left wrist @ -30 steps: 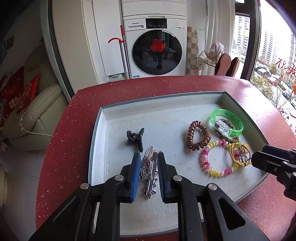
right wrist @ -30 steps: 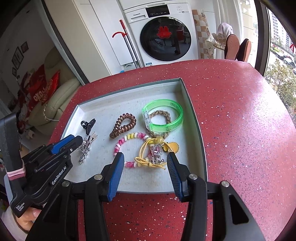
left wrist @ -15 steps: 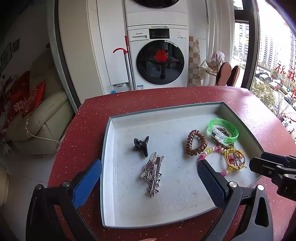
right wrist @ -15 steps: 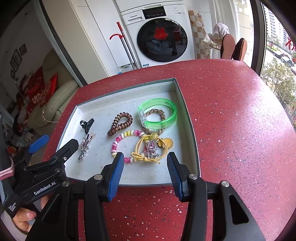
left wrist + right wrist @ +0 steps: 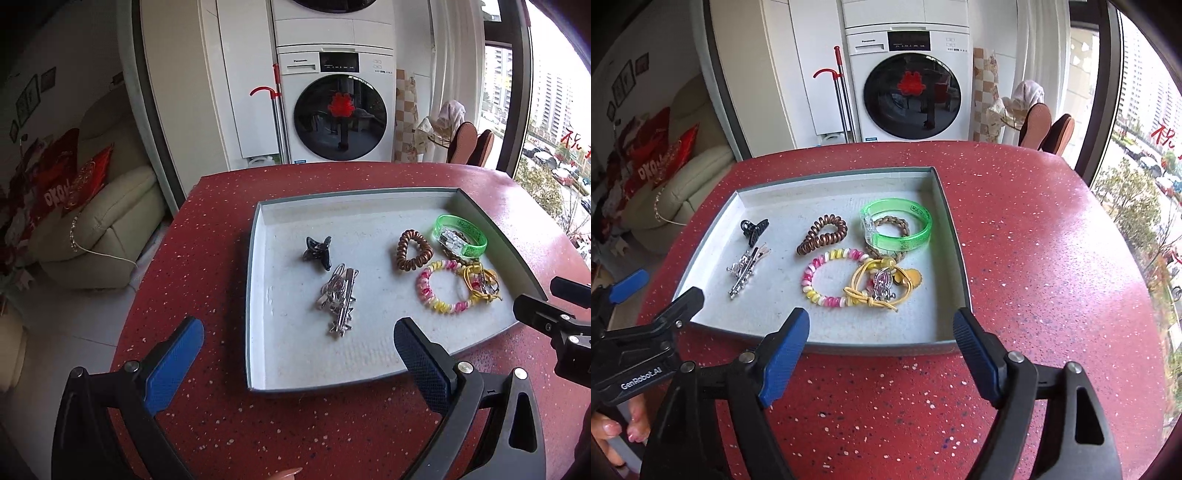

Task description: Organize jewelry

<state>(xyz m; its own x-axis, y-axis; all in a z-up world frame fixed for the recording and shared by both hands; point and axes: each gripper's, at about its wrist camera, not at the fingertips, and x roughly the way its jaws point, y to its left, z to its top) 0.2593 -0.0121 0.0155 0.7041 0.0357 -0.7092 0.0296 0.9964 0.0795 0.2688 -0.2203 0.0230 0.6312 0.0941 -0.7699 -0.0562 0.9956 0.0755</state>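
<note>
I see the red table [image 5: 1034,258] reaching wide to the right of the grey tray [image 5: 955,236], with open surface there. My left gripper [image 5: 299,343] is spread wide above the tray's near-left corner, holding nothing. My right gripper [image 5: 881,332] is also wide, just before the tray's near rim. Inside the tray, the silver clips [image 5: 338,299] and black claw clip [image 5: 318,252] lie left; the green bangle [image 5: 897,227], brown coil tie [image 5: 823,238], beaded bracelet [image 5: 827,277] and yellow cord [image 5: 877,286] lie together at right.

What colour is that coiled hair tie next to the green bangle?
The coiled hair tie is shiny brown, clearest in the right wrist view.
</note>
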